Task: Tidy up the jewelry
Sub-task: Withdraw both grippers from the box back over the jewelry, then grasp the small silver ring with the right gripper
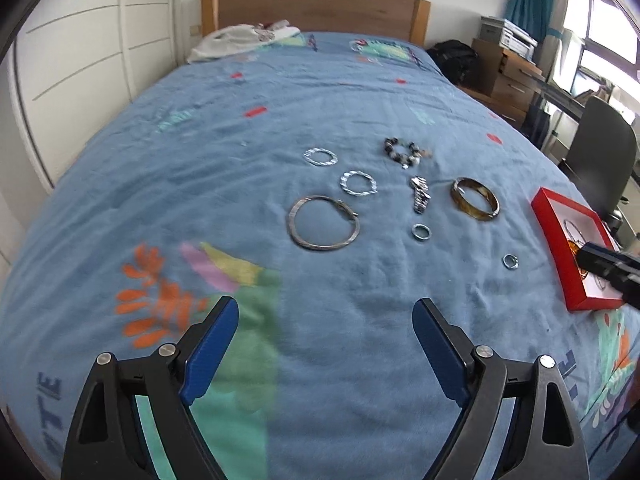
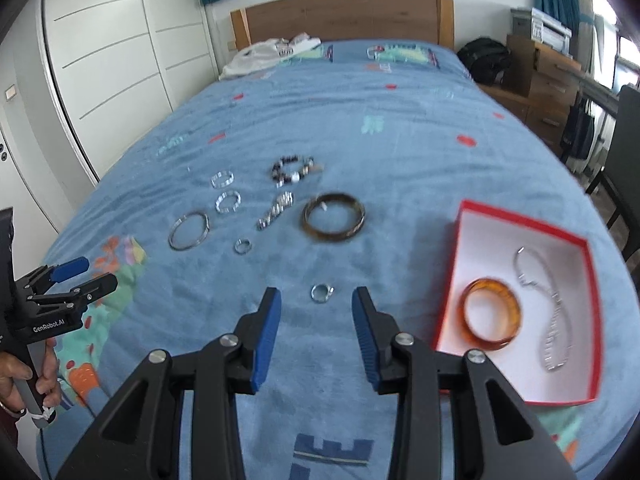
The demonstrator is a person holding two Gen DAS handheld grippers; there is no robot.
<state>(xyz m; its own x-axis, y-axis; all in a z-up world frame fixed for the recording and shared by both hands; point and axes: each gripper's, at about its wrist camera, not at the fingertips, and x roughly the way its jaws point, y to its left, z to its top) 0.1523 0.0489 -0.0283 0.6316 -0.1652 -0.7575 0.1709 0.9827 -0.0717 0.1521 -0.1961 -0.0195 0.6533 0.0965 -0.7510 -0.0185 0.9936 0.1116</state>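
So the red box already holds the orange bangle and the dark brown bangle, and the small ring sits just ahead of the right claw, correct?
Not quite. In the right wrist view the red box holds the orange bangle and a silver chain. The dark brown bangle lies out on the bedspread. The small ring does sit just ahead of the right claw.

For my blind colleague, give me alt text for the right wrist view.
The right gripper, jaws apart, points at a small silver ring on a blue bedspread. More jewelry lies beyond; a red box holds an amber bangle.
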